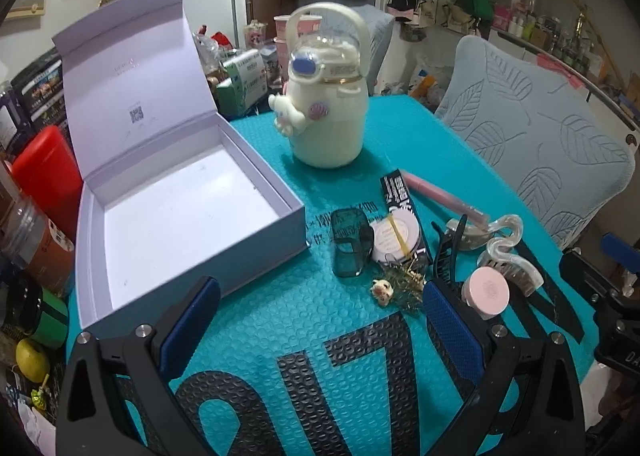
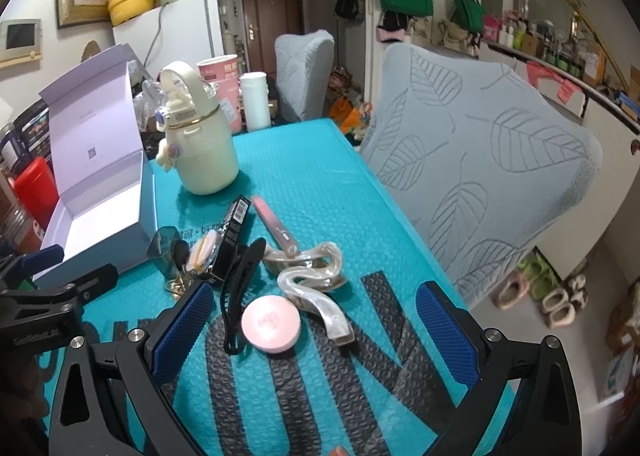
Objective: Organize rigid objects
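An open white box [image 1: 180,216] with its lid raised sits empty on the teal mat; it also shows in the right wrist view [image 2: 100,212]. A cream cartoon bottle [image 1: 326,112] stands behind it [image 2: 200,144]. A pile of small items lies to the right: a pink round compact [image 1: 486,292] [image 2: 271,323], a pearly wavy hair clip [image 2: 316,276], a black hair clip [image 2: 240,280], a pink pen [image 1: 436,192], a dark clear case [image 1: 350,242], a white round jar [image 1: 394,242]. My left gripper [image 1: 320,320] is open above the mat. My right gripper [image 2: 316,332] is open around the compact.
The teal bubble mat [image 1: 320,336] covers the table. A chair with a grey leaf cover [image 2: 480,160] stands to the right. Jars and a red container [image 1: 44,176] crowd the left edge beyond the box. Slippers [image 2: 540,296] lie on the floor at right.
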A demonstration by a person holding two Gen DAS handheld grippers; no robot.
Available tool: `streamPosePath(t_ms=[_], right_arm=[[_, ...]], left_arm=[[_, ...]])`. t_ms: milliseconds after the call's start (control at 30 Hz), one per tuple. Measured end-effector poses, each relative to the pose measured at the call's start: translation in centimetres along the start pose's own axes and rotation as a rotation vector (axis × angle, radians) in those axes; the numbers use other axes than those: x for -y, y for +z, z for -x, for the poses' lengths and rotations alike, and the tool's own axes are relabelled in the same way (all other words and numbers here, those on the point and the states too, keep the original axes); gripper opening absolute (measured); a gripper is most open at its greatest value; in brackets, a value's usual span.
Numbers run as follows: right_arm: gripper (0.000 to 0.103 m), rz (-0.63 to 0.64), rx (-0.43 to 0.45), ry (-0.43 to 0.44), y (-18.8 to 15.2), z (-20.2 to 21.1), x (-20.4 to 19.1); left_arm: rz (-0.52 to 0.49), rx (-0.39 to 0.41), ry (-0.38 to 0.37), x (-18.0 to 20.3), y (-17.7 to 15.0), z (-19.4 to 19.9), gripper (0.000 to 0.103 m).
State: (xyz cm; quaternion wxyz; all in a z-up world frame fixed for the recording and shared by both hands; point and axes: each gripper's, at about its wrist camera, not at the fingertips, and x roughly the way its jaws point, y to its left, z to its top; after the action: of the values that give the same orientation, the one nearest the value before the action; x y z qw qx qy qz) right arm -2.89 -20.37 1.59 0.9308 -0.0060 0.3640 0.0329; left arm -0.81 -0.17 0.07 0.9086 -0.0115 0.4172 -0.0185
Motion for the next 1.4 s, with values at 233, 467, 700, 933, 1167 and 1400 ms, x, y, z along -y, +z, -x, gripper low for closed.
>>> streamPosePath(t_ms=[233, 467, 700, 933, 1167, 1400], right_arm=[[0.103, 0.002, -0.013, 0.013, -0.6, -0.5, 0.5], [0.103, -0.005, -0.021, 0.029, -1.5, -0.9, 1.4], [0.103, -0.016, -0.044, 0.053, -2.6, -2.4, 2.7], [0.103, -0.022, -0.069, 0.074, -3.1, -3.6, 3.6], [0.103, -0.038, -0.088, 0.084, -3.1, -4.9, 4.5], [0.103, -0.037, -0.093, 0.074, -2.7, -5.6, 4.8]], left_arm=[[0.016, -0.017, -0.043, 0.2, -0.5, -0.6, 0.103], [0.066, -0.066, -0.167, 0.7, -1.4, -2.2, 0.103], [0.033, -0.099, -0.198, 2.1, -2.1, -4.8, 0.103], [0.021, -0.122, -0.215, 2.4, -1.9, -7.8, 0.103], [0.012, -0.101, -0.240, 2.3, -1.0, -9.1, 0.091], [0.016, -0.077, -0.228, 3.0, -0.9, -9.1, 0.079]])
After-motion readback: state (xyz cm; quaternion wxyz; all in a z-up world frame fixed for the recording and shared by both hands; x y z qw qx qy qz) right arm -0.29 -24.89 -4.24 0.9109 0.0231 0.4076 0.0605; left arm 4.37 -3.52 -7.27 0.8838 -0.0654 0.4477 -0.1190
